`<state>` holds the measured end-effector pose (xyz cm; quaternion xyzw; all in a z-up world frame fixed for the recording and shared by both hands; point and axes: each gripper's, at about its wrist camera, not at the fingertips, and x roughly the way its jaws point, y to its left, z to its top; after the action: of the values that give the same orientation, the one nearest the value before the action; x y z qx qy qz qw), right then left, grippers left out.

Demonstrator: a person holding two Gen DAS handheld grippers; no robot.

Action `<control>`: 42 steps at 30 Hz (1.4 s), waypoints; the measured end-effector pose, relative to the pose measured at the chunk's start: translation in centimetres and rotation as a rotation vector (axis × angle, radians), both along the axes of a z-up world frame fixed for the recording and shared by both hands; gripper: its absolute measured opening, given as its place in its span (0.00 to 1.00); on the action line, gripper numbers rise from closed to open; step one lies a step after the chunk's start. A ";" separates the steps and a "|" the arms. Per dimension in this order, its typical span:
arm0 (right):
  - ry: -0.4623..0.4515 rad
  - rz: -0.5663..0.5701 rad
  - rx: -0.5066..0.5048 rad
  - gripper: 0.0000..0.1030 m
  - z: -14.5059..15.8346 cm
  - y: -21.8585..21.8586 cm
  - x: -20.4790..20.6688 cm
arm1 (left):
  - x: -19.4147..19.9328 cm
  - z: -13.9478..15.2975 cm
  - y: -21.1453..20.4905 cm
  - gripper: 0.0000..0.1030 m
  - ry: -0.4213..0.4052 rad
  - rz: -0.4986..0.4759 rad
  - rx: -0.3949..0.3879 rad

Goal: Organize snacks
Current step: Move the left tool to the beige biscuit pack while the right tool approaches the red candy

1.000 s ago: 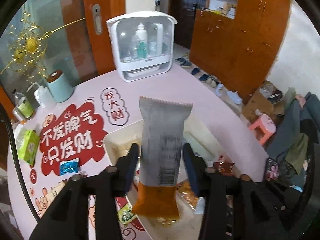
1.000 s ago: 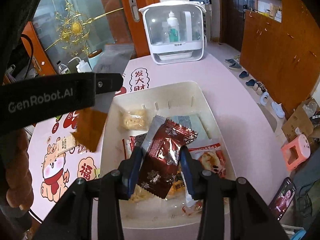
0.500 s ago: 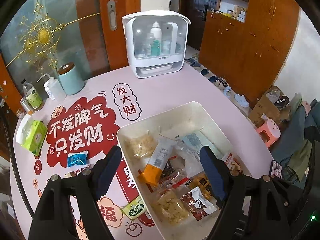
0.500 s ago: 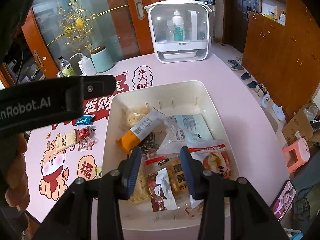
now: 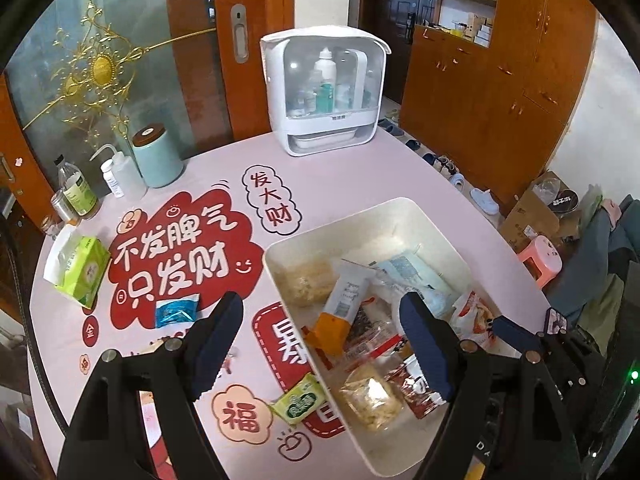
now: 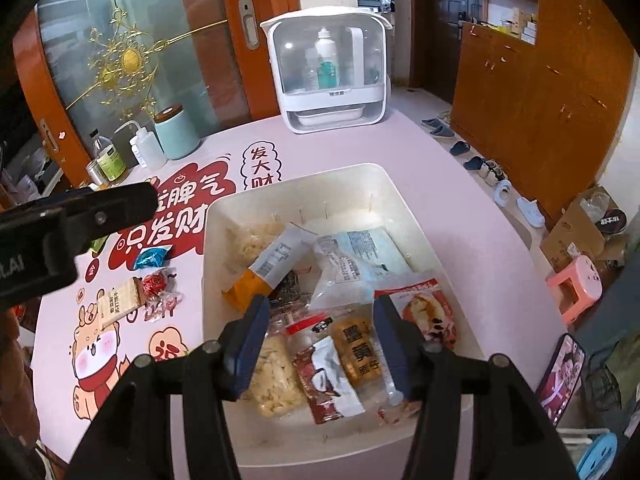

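Observation:
A cream bin (image 6: 296, 184) sits on the pink table with several snack packets inside. The grey-and-orange packet (image 6: 272, 268) lies slanted in its left half, and the dark red packet (image 6: 328, 376) rests flat near the front. My right gripper (image 6: 322, 344) hovers over the bin's front; its jaws are opening and the pads touch nothing. My left gripper (image 5: 320, 344) stands open and empty above the bin's left rim (image 5: 280, 280). Loose on the table are a green snack (image 5: 298, 400), a blue packet (image 5: 176, 310), a red candy (image 6: 156, 282) and a beige bar (image 6: 118, 304).
A white clear-front cabinet (image 5: 324, 92) stands at the table's back. A teal canister (image 5: 158, 156), bottles (image 5: 78, 192) and a green tissue pack (image 5: 80, 272) line the left side. A phone (image 6: 560, 372) lies by the table's right edge, with a pink stool (image 6: 574, 288) below.
My left gripper let go of the grey-and-orange packet, which now lies in the bin, and opened wide. My right gripper dropped the dark red packet into the bin and its jaws spread.

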<state>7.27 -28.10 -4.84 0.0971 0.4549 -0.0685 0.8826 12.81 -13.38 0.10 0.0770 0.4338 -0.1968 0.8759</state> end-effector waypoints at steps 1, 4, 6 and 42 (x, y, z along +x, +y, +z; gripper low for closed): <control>-0.002 -0.002 0.001 0.53 0.0 0.2 0.0 | 0.0 0.1 0.5 0.77 -0.002 0.001 0.000; -0.013 -0.010 -0.011 0.53 0.4 1.6 -0.1 | 0.0 0.7 1.9 0.77 -0.012 0.005 -0.001; -0.018 -0.017 -0.021 0.53 0.6 2.4 -0.2 | -0.1 1.1 3.3 0.77 -0.024 0.008 -0.001; 0.021 0.220 0.092 0.53 -3.4 20.8 6.3 | 4.1 -11.7 28.2 0.78 0.131 0.075 0.133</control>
<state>13.61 -7.30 -8.24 0.0861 0.4747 0.0486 0.8746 16.86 14.86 -11.62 0.1059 0.5048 -0.1392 0.8454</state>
